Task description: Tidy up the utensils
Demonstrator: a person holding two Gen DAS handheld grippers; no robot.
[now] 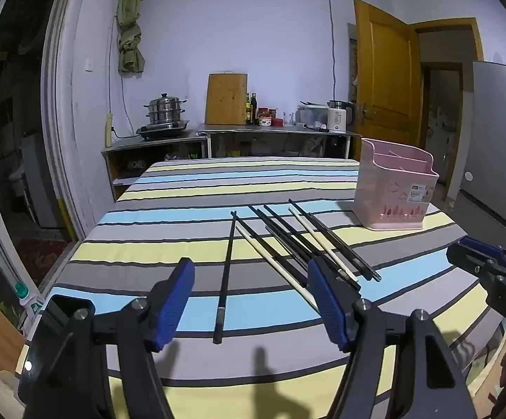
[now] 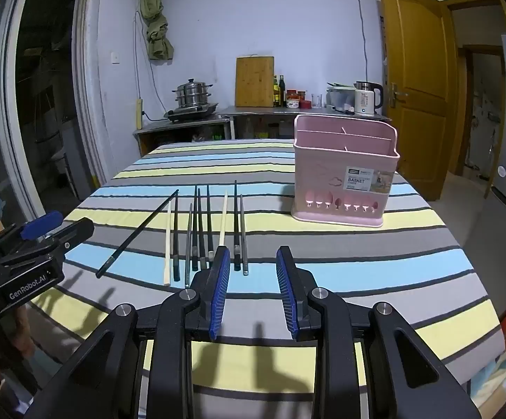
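Note:
Several black and cream chopsticks (image 2: 200, 230) lie side by side on the striped tablecloth (image 2: 357, 265); they also show in the left wrist view (image 1: 301, 241). One black chopstick (image 1: 225, 276) lies apart, between the open jaws of my left gripper (image 1: 253, 279), which hovers just above the cloth. A pink utensil basket (image 2: 343, 178) stands upright at the right; it shows in the left wrist view (image 1: 394, 188) too. My right gripper (image 2: 253, 258) is open and empty, just right of the chopsticks' near ends.
A steel counter (image 2: 253, 113) with a steamer pot (image 2: 191, 96), cutting board (image 2: 254, 82), bottles and kettle (image 2: 366, 99) stands behind the table. A wooden door (image 2: 417, 80) is at the right. The other gripper (image 2: 33, 255) sits at the table's left edge.

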